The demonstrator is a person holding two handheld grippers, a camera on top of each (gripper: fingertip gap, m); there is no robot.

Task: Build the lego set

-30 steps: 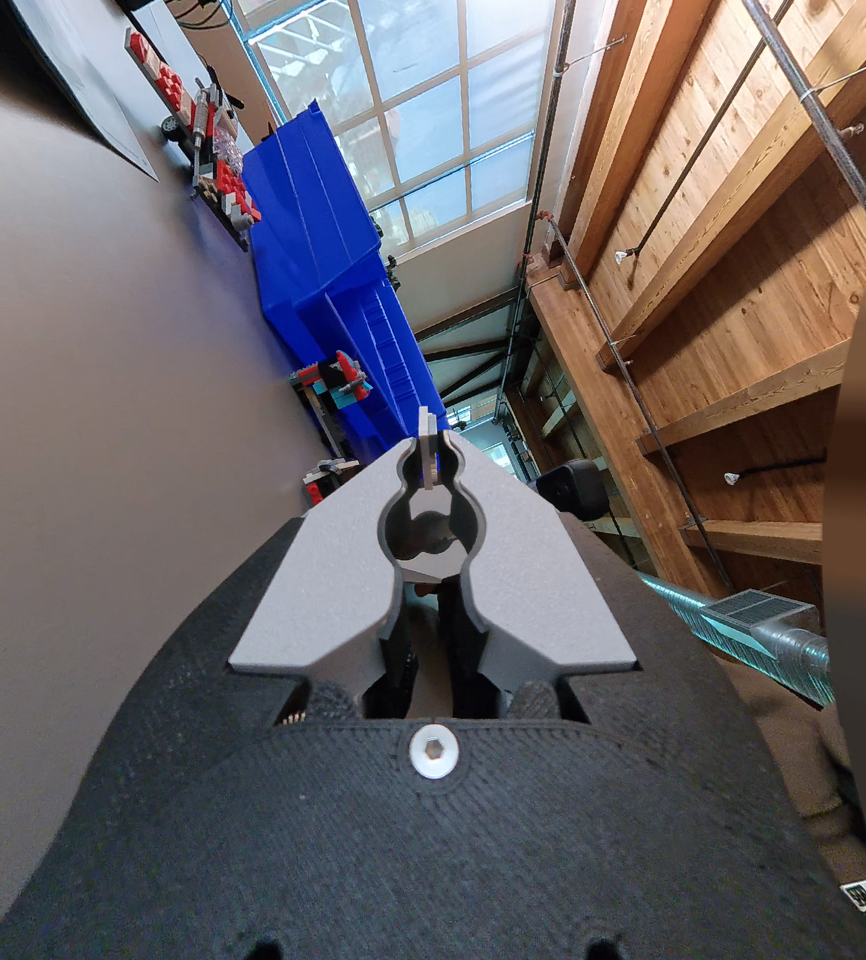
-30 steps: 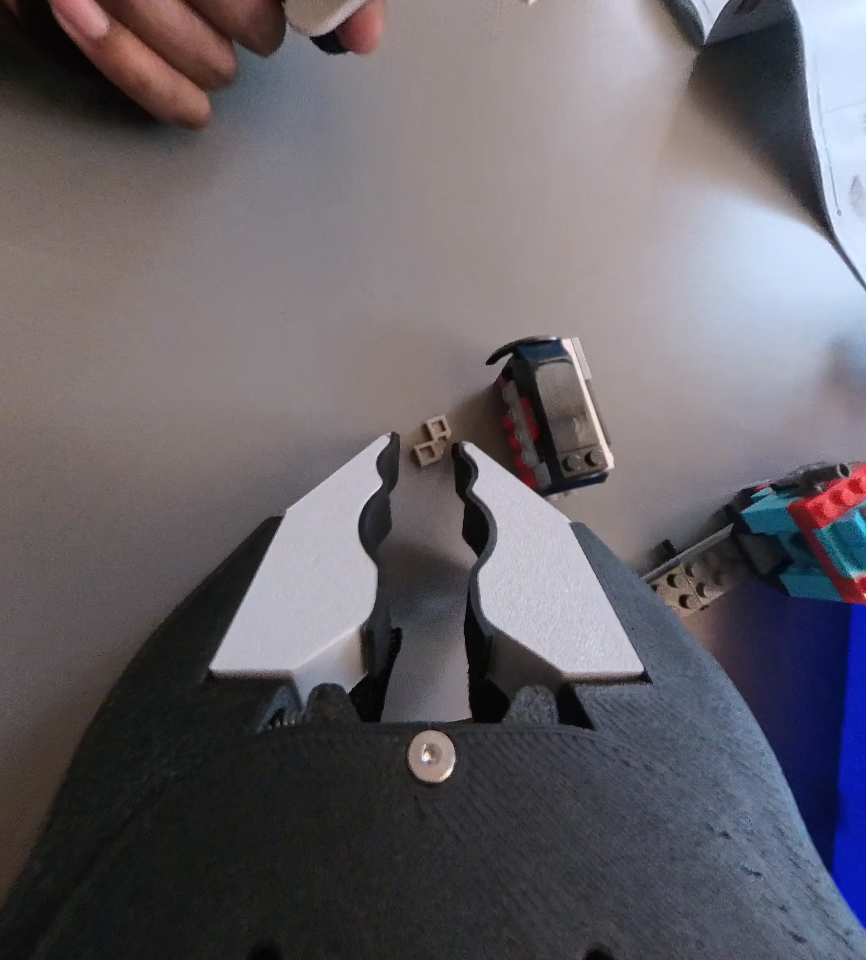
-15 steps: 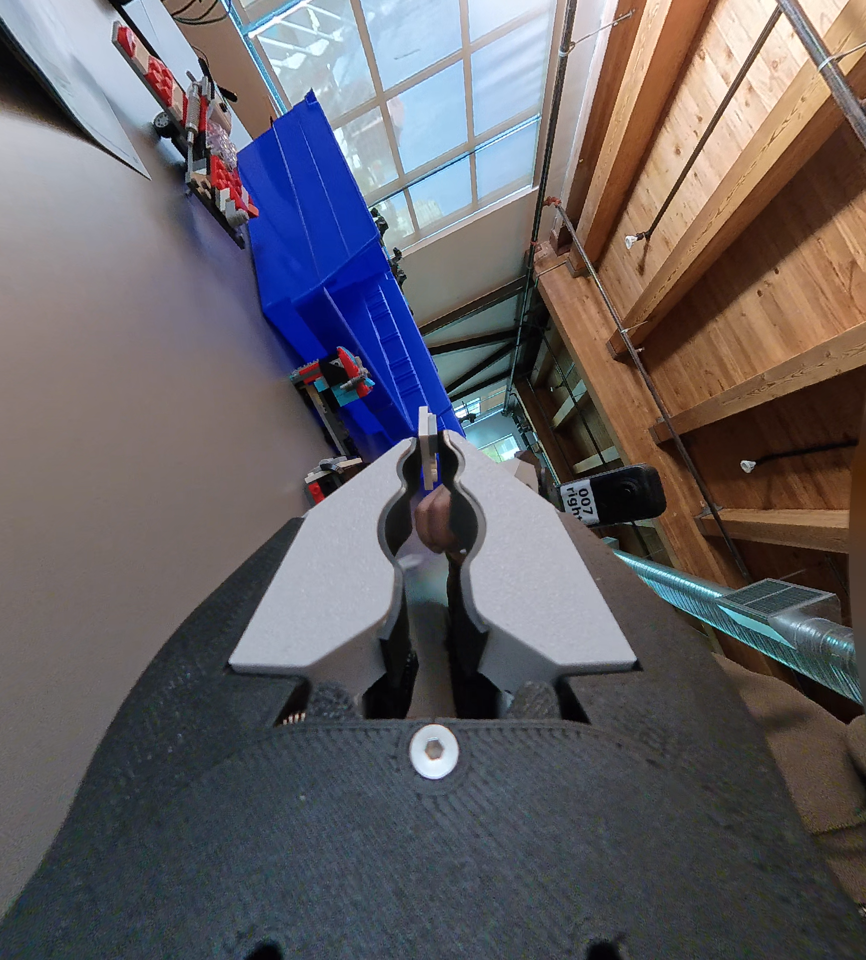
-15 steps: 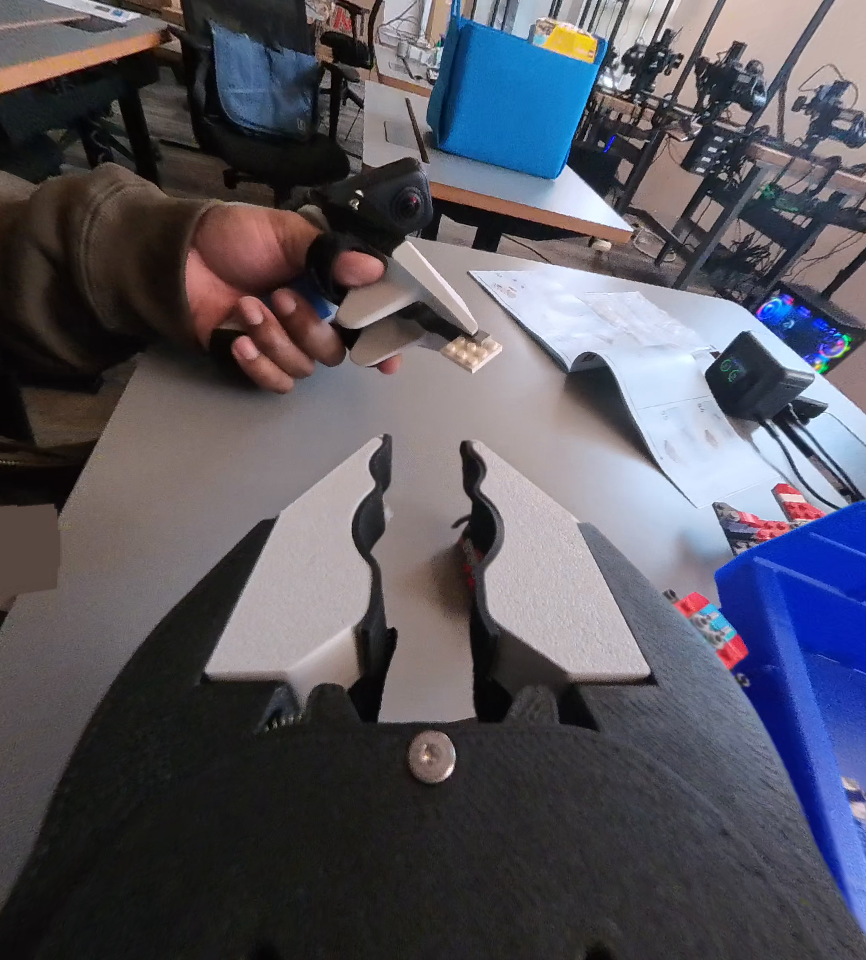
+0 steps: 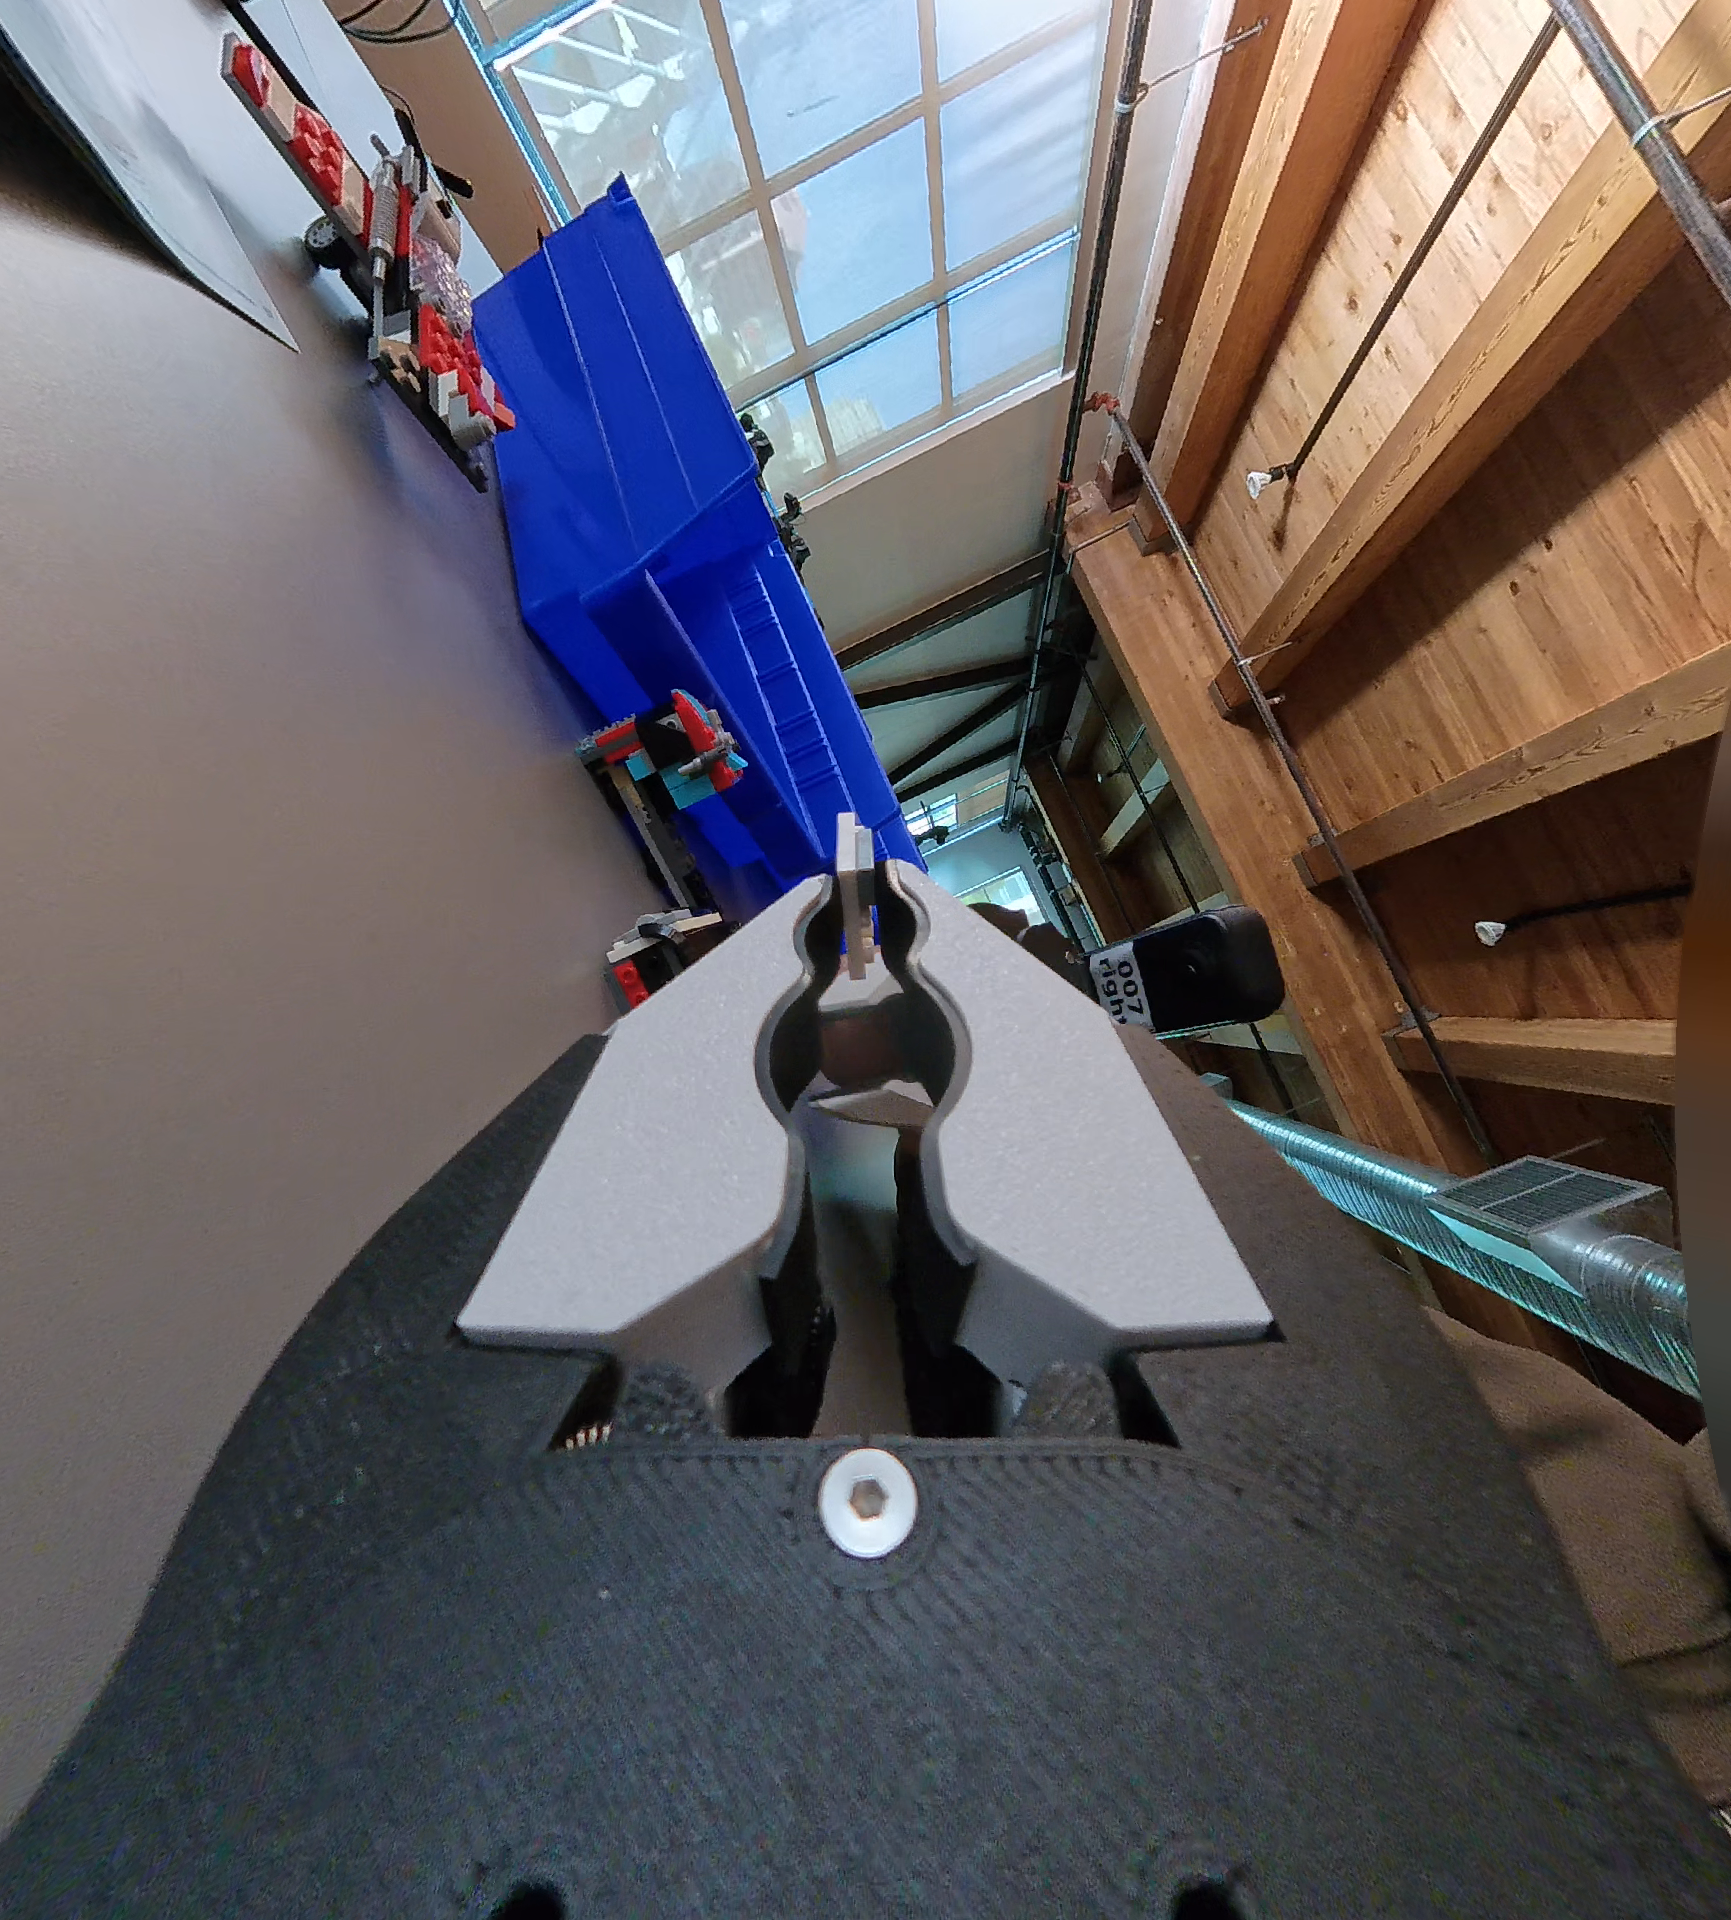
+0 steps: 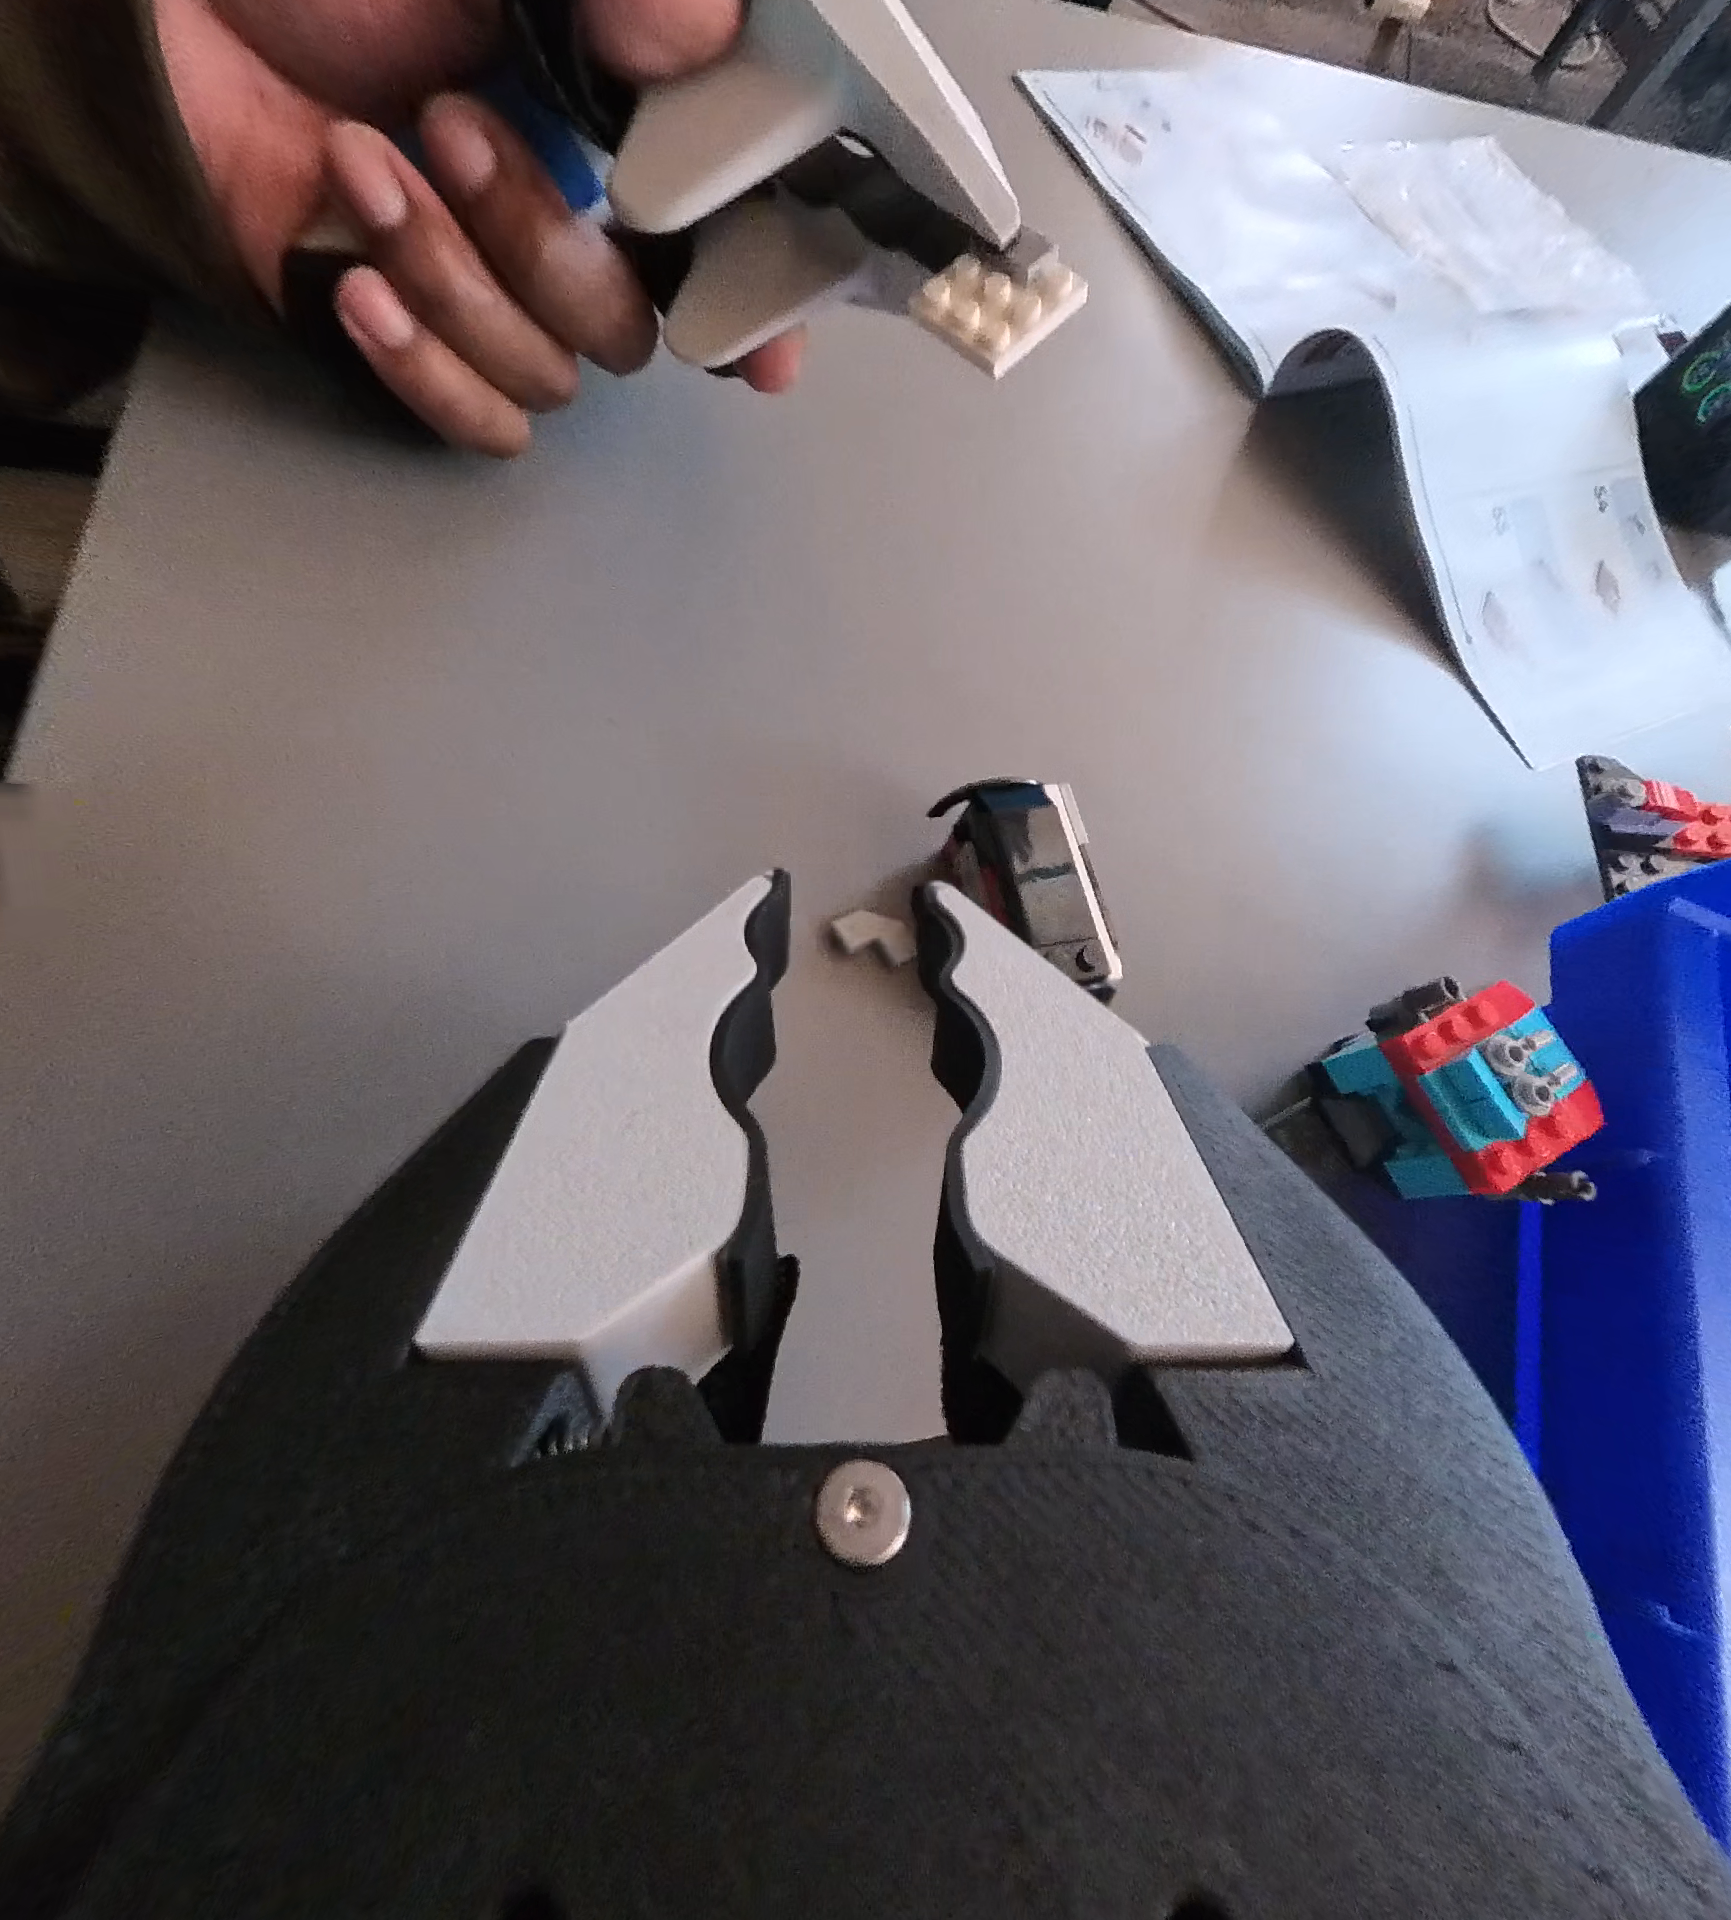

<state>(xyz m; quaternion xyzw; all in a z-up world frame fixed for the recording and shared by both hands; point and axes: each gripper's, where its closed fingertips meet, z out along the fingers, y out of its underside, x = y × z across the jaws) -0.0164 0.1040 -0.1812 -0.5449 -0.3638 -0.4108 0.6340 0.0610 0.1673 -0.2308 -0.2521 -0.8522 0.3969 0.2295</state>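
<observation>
Your left gripper (image 5: 856, 891) pinched a thin white studded plate (image 6: 996, 307) by its edge, rigid and light, while your right gripper (image 6: 853, 914) hung open over a tiny grey corner piece (image 6: 866, 932) on the bench (image 6: 528, 675), best nipped across its flat sides.

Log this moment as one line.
left gripper: shut on plate | right gripper: open, over corner piece | table

White studded plate (image 6: 996, 312) in left tool (image 6: 954, 260)
</observation>
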